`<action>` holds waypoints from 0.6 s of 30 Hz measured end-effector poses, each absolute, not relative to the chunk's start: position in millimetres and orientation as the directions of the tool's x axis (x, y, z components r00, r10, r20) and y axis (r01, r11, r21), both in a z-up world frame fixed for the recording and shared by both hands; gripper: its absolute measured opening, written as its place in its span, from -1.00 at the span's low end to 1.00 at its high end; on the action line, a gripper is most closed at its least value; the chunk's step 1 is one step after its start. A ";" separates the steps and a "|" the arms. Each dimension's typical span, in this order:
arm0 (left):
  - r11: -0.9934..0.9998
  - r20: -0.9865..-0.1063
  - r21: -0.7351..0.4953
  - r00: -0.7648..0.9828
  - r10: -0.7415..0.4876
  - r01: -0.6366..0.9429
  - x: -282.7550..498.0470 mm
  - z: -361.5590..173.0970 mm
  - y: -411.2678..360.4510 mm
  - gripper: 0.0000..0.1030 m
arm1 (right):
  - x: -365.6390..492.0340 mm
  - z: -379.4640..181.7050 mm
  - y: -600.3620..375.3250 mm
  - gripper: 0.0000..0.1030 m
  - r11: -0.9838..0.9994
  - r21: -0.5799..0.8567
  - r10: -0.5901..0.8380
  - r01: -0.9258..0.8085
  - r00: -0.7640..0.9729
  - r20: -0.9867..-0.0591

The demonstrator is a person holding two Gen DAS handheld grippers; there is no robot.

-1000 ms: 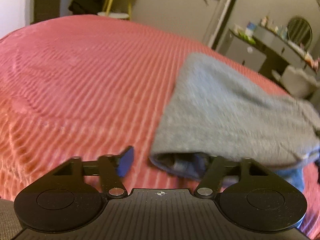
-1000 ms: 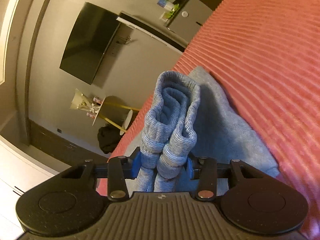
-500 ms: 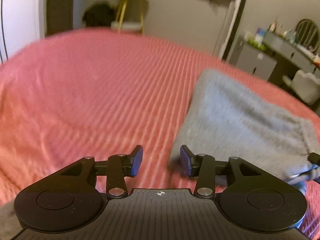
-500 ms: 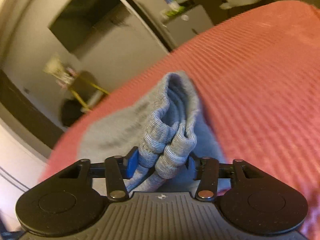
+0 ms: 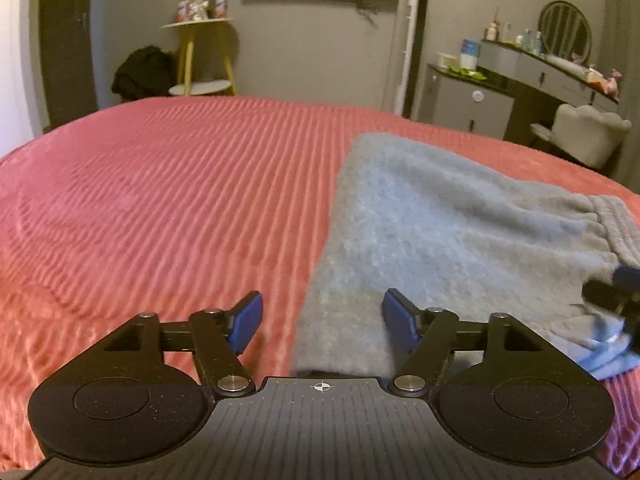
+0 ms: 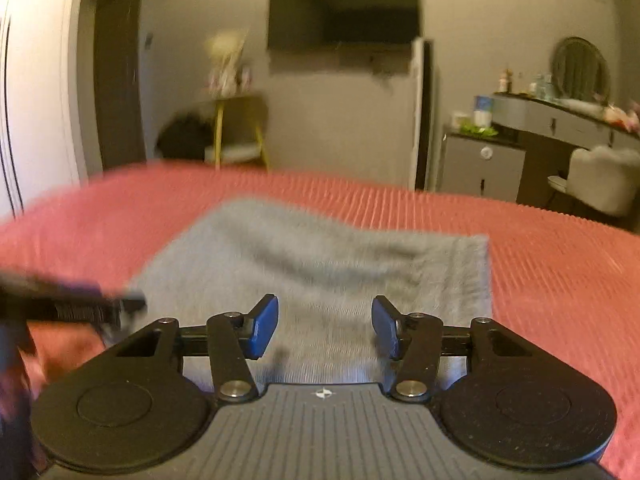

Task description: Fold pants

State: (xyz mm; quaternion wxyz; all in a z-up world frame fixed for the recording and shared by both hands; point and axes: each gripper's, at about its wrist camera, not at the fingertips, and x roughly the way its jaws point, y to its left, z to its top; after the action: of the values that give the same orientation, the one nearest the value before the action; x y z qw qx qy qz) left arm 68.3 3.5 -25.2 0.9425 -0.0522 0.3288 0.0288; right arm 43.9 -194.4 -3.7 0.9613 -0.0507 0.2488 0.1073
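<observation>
pants [image 5: 440, 232] | grey knit; folded flat | lying on red bedspread [image 5: 160, 200]

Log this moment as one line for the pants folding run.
step: fold laid down | pants: folded, flat on red bedspread | left tool: open, empty | right tool: open, empty, over pants

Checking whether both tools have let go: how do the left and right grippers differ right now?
The left gripper straddles the left edge of the folded grey fleece pants, one fingertip over the pink ribbed bedspread; the right gripper sits wholly over the pants. Both are open, holding nothing.
</observation>
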 end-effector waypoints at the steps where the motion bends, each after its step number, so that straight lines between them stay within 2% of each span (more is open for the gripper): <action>1: 0.990 -0.630 -0.085 0.776 0.033 -0.110 70.0 -27.1 6.4 0.49 | 50.4 -7.7 -194.2 -0.10 0.975 -0.057 0.156 -0.217 0.839 -0.521; 2: 0.986 -0.637 -0.097 0.770 0.042 -0.134 71.4 -28.1 9.4 0.49 | 56.7 -11.5 -196.7 -0.22 0.980 -0.071 0.117 -0.186 0.828 -0.548; 3: 0.981 -0.645 -0.116 0.763 0.045 -0.156 70.8 -28.9 13.5 0.49 | 61.5 -14.3 -199.6 -0.46 0.985 -0.084 0.077 -0.149 0.827 -0.556; 4: 0.974 -0.651 -0.140 0.757 0.044 -0.176 71.5 -29.4 17.9 0.50 | 64.4 -14.7 -204.4 -0.57 0.989 -0.083 0.056 -0.122 0.831 -0.553; 6: 0.966 -0.649 -0.170 0.760 0.040 -0.197 67.7 -28.9 23.9 0.49 | 62.8 -12.1 -207.2 -0.62 0.993 -0.063 0.049 -0.100 0.833 -0.551; 8: 0.963 -0.621 -0.190 0.783 0.031 -0.189 61.0 -25.3 25.9 0.45 | 58.5 -10.3 -203.0 -0.60 0.992 -0.075 0.047 -0.106 0.834 -0.550; 10: 0.968 -0.593 -0.207 0.805 -0.008 -0.142 53.4 -21.9 26.0 0.46 | 49.8 -9.1 -204.4 -0.30 0.989 -0.059 0.086 -0.139 0.840 -0.536; 11: 0.969 -0.581 -0.221 0.813 -0.038 -0.113 51.4 -21.6 23.2 0.46 | 48.8 -9.8 -209.6 -0.23 0.987 -0.028 0.121 -0.161 0.835 -0.537; 14: 0.972 -0.595 -0.231 0.796 -0.106 -0.043 50.1 -25.0 13.3 0.47 | 50.7 -9.3 -216.8 -0.21 0.973 0.099 0.228 -0.210 0.797 -0.559; 18: 0.982 -0.612 -0.179 0.788 -0.069 -0.053 51.2 -29.2 5.9 0.59 | 49.9 -8.4 -225.9 -0.21 0.971 0.146 0.240 -0.190 0.783 -0.574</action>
State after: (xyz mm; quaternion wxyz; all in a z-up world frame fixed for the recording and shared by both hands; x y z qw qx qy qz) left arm 51.2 5.9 -29.2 0.9408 -0.0938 0.3256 -0.0041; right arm 49.9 -225.9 -8.4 0.9434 0.0401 0.3090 0.1140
